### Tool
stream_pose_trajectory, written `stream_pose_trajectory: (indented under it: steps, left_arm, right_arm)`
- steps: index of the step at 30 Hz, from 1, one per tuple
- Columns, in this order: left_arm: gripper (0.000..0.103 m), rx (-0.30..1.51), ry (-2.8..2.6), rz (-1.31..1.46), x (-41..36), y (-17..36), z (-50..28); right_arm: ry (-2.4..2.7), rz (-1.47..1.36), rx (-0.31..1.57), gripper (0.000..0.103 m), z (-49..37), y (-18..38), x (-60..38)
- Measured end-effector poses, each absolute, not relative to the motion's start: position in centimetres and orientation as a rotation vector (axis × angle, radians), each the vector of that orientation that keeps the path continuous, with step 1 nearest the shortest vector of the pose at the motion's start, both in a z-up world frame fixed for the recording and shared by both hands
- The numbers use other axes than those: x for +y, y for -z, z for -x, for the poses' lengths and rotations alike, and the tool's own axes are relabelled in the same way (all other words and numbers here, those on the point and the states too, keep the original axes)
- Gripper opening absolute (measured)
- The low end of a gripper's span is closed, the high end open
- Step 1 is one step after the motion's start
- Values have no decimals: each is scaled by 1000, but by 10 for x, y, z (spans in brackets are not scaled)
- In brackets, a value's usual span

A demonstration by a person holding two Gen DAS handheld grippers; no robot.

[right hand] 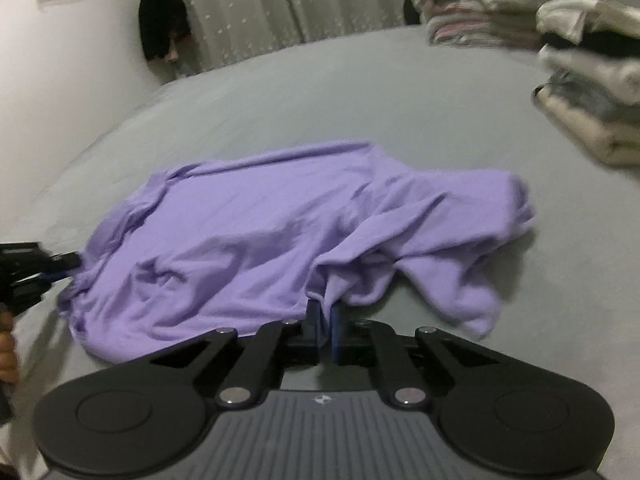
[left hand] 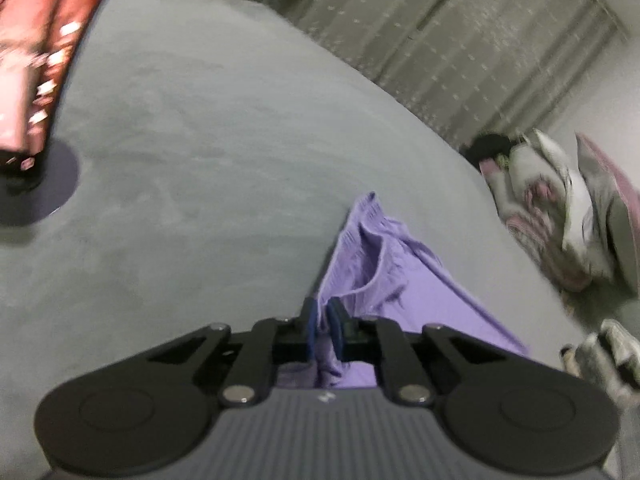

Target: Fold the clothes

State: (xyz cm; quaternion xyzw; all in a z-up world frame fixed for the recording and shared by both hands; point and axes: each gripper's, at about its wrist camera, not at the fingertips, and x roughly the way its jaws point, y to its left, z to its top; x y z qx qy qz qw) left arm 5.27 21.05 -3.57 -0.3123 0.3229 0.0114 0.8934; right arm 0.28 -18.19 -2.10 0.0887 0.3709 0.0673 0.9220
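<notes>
Now, step in hand: taking hold of the lilac garment (right hand: 256, 232) at two places on its near side, ahead of the first fold; no fold looks made yet.
Garment: lies crumpled and partly spread on the grey bed sheet (right hand: 360, 100), probably a T-shirt, its right part bunched in ridges.
Left gripper (left hand: 320, 320): jaws together, clamped on a pinch of the lilac cloth, which runs between the blue pads; in the right wrist view it shows at the garment's left edge.
Right gripper (right hand: 325, 320): jaws together on a small tuck of the near hem, cloth caught between the pads.
Next move, as I judge it: lift both pinches evenly and draw them apart so the cloth hangs or lies flat, then lay it square; the bunched right side needs shaking out first.
Nearby: stacked folded clothes (right hand: 580, 92) at the far right, well apart from the garment; a sheer patterned curtain (right hand: 248, 4) behind the bed.
Writing and brands: only a small pale emblem on each gripper body; no readable words.
</notes>
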Motion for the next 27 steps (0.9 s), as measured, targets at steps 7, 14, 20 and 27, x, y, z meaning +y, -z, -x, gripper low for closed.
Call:
stream_pose_trajectory:
  steps: [7, 14, 20, 27]
  left_arm:
    - [8, 699, -60, 787, 242, 45, -40]
    - [8, 728, -56, 790, 257, 41, -17]
    - [8, 813, 23, 845, 260, 36, 4]
    - [7, 962, 73, 947, 251, 57, 27]
  right_arm:
    - [-42, -226, 731, 6, -2, 9, -219]
    - [-19, -229, 714, 6, 11, -5, -247]
    - [5, -262, 703, 5, 28, -18, -278]
    - [59, -307, 775, 5, 42, -10, -308]
